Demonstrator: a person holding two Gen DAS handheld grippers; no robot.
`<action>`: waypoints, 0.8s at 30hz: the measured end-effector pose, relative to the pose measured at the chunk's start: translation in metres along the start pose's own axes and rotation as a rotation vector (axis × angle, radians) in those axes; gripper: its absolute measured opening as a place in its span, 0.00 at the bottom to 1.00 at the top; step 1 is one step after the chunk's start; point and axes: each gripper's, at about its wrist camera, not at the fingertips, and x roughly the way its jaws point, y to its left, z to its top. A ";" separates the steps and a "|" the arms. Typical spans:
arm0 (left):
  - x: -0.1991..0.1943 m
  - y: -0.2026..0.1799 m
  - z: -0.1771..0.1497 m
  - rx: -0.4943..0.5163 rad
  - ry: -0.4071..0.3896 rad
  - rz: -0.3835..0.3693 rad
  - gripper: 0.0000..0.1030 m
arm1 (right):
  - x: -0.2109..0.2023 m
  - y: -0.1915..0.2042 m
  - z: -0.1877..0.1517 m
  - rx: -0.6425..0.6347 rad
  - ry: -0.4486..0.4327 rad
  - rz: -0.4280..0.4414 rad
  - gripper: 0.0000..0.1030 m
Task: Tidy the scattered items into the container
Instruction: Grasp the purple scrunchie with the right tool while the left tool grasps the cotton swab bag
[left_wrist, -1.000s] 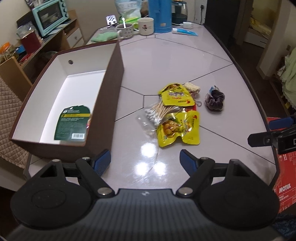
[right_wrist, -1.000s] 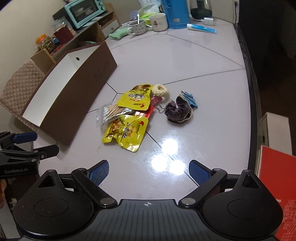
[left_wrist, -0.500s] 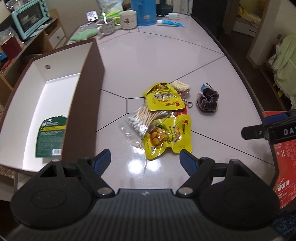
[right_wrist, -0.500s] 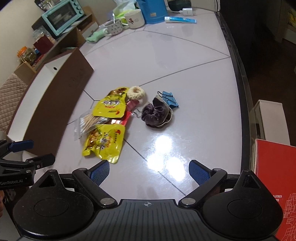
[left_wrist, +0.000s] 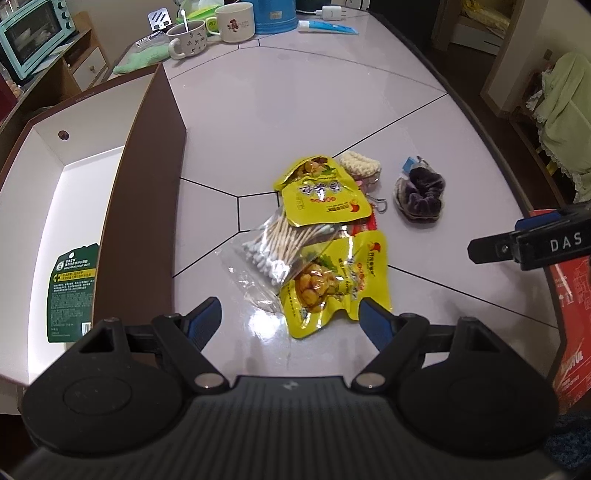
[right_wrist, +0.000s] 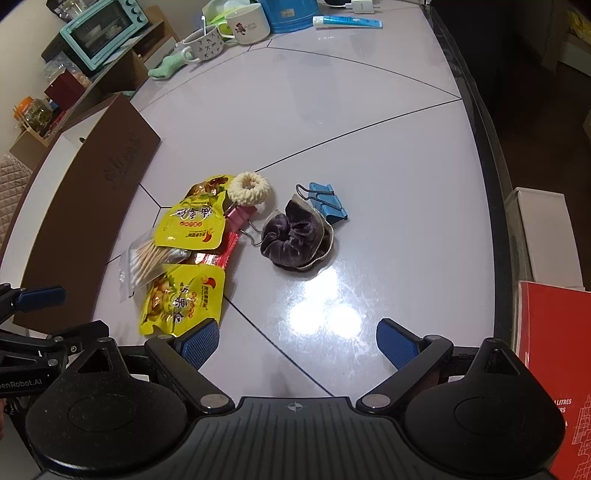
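Observation:
A brown box (left_wrist: 147, 206) with a white inside stands at the table's left; a green card (left_wrist: 70, 284) lies in it. Mid-table is a heap: two yellow snack pouches (left_wrist: 332, 280) (left_wrist: 321, 195), a bag of cotton swabs (left_wrist: 280, 243), a cream knitted ring (right_wrist: 249, 188), a pink clip (right_wrist: 240, 216), a purple scrunchie (right_wrist: 295, 236) and a blue binder clip (right_wrist: 327, 203). My left gripper (left_wrist: 290, 321) is open, just short of the nearer pouch. My right gripper (right_wrist: 295, 341) is open over bare table, its left pad (right_wrist: 197, 343) by the pouch's corner (right_wrist: 184, 299).
Mugs (left_wrist: 236, 22), a blue jug (left_wrist: 275, 14), a tube (left_wrist: 327, 27) and a green cloth (left_wrist: 142, 62) sit at the far end. A teal oven (right_wrist: 103, 31) stands on a shelf at left. A red box (right_wrist: 550, 354) lies off the table's right edge.
Both grippers have come lower and closer to the heap, which now sits larger and nearer the fingers. The jaws have stayed open. Nothing on the table has moved.

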 end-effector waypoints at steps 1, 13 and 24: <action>0.002 0.001 0.001 0.000 0.003 0.001 0.76 | 0.002 0.000 0.001 0.001 0.002 -0.002 0.92; 0.019 0.008 0.013 0.015 0.011 0.018 0.76 | 0.018 0.007 0.022 -0.015 -0.049 -0.018 0.92; 0.034 0.014 0.017 0.025 0.012 0.027 0.76 | 0.050 0.006 0.038 -0.005 -0.106 -0.017 0.75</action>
